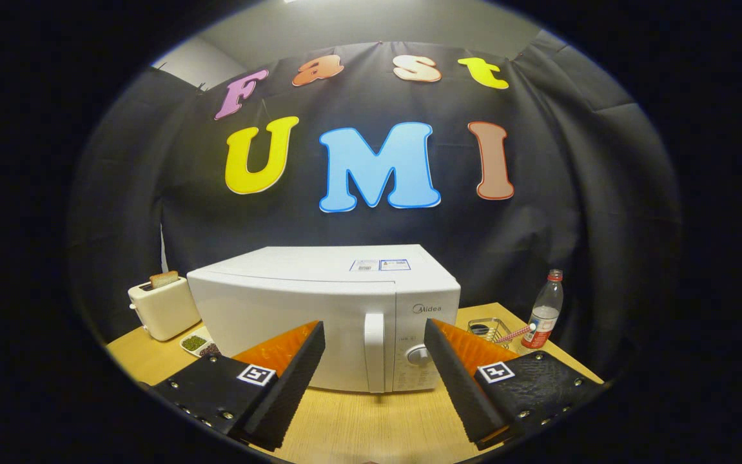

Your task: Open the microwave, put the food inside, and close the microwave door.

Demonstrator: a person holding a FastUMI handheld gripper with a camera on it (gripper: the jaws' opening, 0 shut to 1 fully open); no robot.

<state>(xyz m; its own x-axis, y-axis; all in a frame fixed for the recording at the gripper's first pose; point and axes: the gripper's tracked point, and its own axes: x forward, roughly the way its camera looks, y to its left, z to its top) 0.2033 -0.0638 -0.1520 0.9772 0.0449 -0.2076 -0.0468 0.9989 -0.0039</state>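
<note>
Gripper point(374, 335) fingers spread, empty, before closed microwave point(322, 316) door handle point(374, 351)

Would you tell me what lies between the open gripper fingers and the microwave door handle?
In the gripper view, only bare wooden table separates the gripper from the handle.

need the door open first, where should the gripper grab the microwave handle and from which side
Take the handle around the middle of its upright bar, coming straight in from the front. It is a narrow vertical bar standing proud of the closed door of the microwave, so one finger can likely go each side. The gripper is open, the handle lined up between its fingers but beyond them.
</note>
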